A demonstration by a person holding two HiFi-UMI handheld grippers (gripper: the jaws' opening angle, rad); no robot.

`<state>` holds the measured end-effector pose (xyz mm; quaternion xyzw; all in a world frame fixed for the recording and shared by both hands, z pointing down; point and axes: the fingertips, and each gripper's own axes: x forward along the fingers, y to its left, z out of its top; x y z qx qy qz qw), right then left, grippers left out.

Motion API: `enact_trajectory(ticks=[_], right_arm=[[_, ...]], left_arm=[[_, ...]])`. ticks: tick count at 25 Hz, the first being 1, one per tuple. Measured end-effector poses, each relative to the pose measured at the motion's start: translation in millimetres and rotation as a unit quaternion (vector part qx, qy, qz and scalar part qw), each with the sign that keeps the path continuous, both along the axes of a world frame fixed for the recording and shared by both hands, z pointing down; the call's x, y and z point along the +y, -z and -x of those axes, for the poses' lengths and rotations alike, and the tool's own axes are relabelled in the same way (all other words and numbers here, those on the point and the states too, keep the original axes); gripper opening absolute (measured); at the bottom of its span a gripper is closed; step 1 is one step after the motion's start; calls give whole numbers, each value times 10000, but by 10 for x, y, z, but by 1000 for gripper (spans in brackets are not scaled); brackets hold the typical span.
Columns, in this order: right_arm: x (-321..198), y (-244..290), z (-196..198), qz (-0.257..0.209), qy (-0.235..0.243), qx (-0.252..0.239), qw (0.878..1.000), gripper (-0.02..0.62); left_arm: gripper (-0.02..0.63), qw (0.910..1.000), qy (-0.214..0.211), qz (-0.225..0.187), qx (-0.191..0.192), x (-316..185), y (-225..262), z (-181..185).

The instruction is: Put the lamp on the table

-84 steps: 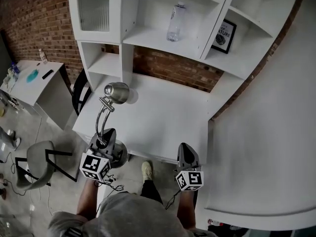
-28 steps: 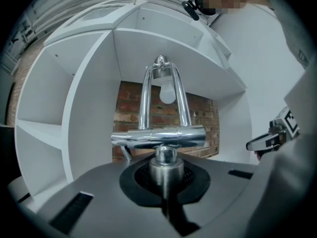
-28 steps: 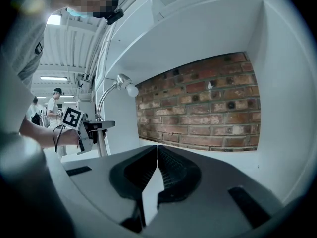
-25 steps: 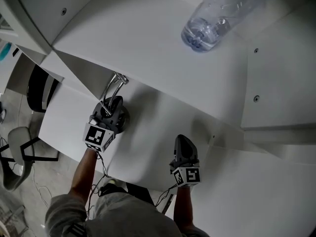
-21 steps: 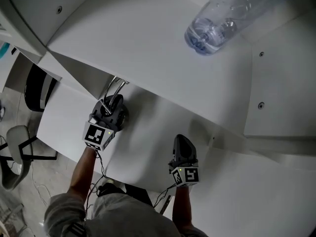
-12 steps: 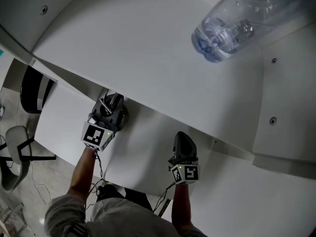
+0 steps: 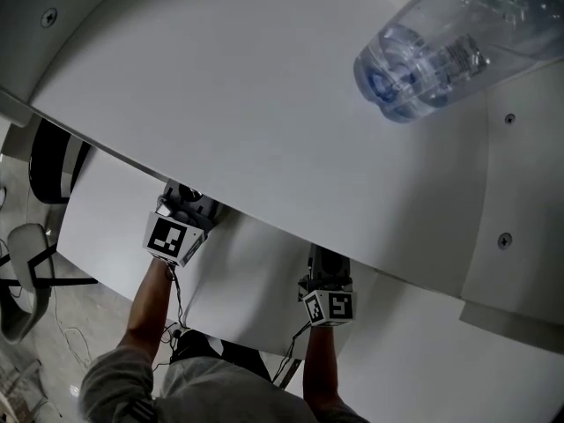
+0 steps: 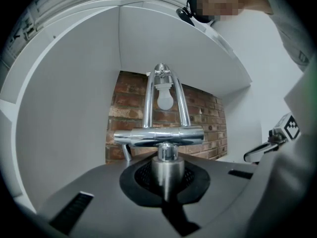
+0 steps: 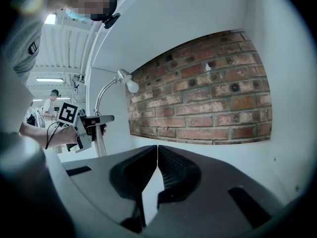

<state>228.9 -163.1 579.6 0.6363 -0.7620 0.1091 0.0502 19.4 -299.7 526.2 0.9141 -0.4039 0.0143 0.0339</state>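
The chrome desk lamp (image 8: 166, 133) stands upright, its twin arms rising to a bare bulb (image 8: 164, 97). My left gripper (image 8: 167, 171) is shut on the lamp's short vertical stem, just under the cross bar. In the head view the left gripper (image 7: 187, 205) pokes under a white shelf board that hides the lamp. The right gripper view shows the lamp (image 9: 101, 118) off to the left, over the white table (image 7: 115, 218). My right gripper (image 7: 324, 263) is shut and empty above the table, its tips (image 9: 156, 155) touching.
A broad white shelf board (image 7: 264, 104) fills the head view, with a clear plastic bottle (image 7: 441, 51) lying on it. A red brick wall (image 9: 198, 103) backs the desk recess, with white side panels on both sides. A chair (image 7: 22, 280) stands on the floor at the left.
The shelf board has slid lower across the head view and now hides the lamp's arms and both grippers' tips. The left gripper still holds the lamp; the right stays shut.
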Motion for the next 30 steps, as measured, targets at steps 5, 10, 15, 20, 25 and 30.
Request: enact_trajectory(ticks=[5, 10, 15, 20, 25, 30], right_arm=[[9, -50, -58, 79, -19, 29, 10000, 24], [11, -96, -73, 129, -24, 29, 9999, 24], [5, -114, -49, 129, 3, 0, 9999, 23], [41, -152, -30, 191, 37, 15, 9998, 23], [63, -167, -29, 201, 27, 1, 9998, 23], [93, -176, -31, 217, 27, 6, 9998, 23]], left_arm=[[2, 10000, -16, -21, -19, -90, -37, -44], [2, 10000, -17, -56, 5, -130, -38, -61], [2, 9999, 12, -106, 61, -105, -38, -34], [2, 9999, 36, -150, 25, -81, -50, -32], [2, 9998, 146, -160, -2, -77, -66, -3], [2, 9996, 177, -217, 26, -74, -53, 1]])
